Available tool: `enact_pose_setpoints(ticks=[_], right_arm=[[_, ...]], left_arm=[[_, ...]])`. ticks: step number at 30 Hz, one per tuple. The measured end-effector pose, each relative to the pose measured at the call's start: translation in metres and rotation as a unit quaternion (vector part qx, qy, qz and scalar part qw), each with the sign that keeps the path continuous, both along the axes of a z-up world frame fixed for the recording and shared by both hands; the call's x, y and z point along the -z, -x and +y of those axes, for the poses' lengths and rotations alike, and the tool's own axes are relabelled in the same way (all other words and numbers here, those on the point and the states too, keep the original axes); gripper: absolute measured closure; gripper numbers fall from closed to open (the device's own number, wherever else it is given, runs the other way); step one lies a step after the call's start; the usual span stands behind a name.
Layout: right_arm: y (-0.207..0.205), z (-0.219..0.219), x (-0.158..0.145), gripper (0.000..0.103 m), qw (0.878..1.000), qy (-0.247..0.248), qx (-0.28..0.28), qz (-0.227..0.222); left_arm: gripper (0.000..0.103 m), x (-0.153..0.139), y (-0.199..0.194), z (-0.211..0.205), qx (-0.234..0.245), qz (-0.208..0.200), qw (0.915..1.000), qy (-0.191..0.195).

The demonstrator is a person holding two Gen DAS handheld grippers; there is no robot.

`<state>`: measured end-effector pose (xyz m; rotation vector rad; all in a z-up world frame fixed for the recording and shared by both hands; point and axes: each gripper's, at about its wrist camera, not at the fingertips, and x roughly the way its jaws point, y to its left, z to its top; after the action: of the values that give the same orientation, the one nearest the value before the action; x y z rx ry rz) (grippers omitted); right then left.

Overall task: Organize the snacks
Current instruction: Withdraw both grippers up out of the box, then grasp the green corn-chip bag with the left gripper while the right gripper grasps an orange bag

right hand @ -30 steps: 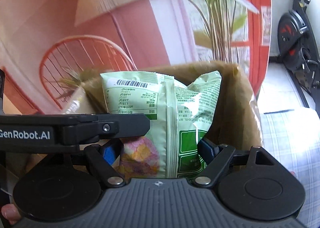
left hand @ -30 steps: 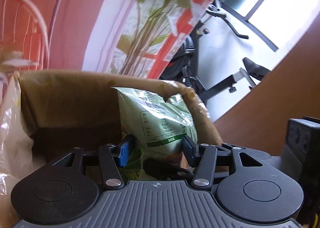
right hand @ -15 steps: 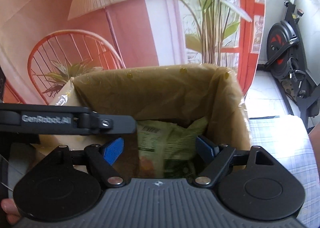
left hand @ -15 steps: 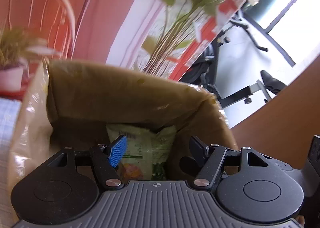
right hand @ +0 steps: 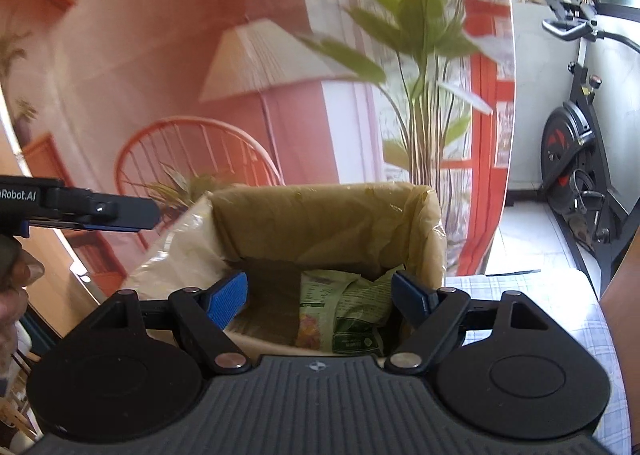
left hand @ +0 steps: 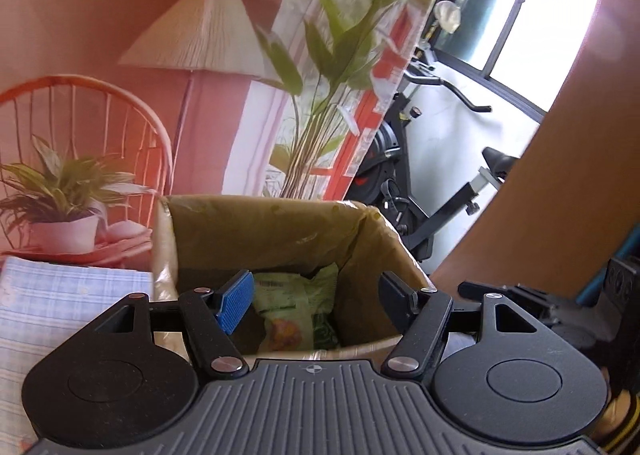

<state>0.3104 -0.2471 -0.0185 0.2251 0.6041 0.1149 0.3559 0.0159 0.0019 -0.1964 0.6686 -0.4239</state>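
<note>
A cardboard box [left hand: 280,231] lined with clear plastic stands on a checked tablecloth; it also shows in the right wrist view [right hand: 320,223]. Light green snack bags [left hand: 296,307] lie inside it, also seen in the right wrist view [right hand: 348,315]. My left gripper [left hand: 316,299] is open and empty, held above the box's near edge. My right gripper [right hand: 320,295] is open and empty, also above the near edge. The left gripper's finger [right hand: 100,211] shows at the left of the right wrist view.
A blue-and-white checked tablecloth [left hand: 60,295] covers the table. A printed backdrop with a lamp, chair and plants [left hand: 200,95] stands behind the box. An exercise bike [right hand: 576,159] stands at the right. A brown curved panel [left hand: 580,175] rises at the right.
Both grippers let go of the green snack bags, which dropped into the box. Both grippers have opened and pulled up and back from the box.
</note>
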Motion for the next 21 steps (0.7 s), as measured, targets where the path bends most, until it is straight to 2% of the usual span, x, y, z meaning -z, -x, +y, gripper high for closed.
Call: enact_pose_setpoints(ticks=[5,9,15,21], right_arm=[[0.037,0.0,0.007,0.021,1.0,-0.001,-0.004,-0.02],[0.061,0.005,0.025,0.021,1.0,0.019,-0.003,-0.024],[0.08,0.012,0.058,0.021,1.0,0.02,0.003,-0.013],[0.094,0.027,0.089,0.021,0.999,0.036,0.007,0.006]], left_arm=[[0.032,0.019,0.035,0.027,0.0,0.012,0.9997,0.022],[0.032,0.042,0.058,0.043,-0.032,0.007,0.9995,-0.004],[0.03,0.075,0.091,0.047,-0.062,-0.017,0.9964,-0.056],[0.028,0.126,0.103,0.053,-0.08,0.052,0.9954,-0.008]])
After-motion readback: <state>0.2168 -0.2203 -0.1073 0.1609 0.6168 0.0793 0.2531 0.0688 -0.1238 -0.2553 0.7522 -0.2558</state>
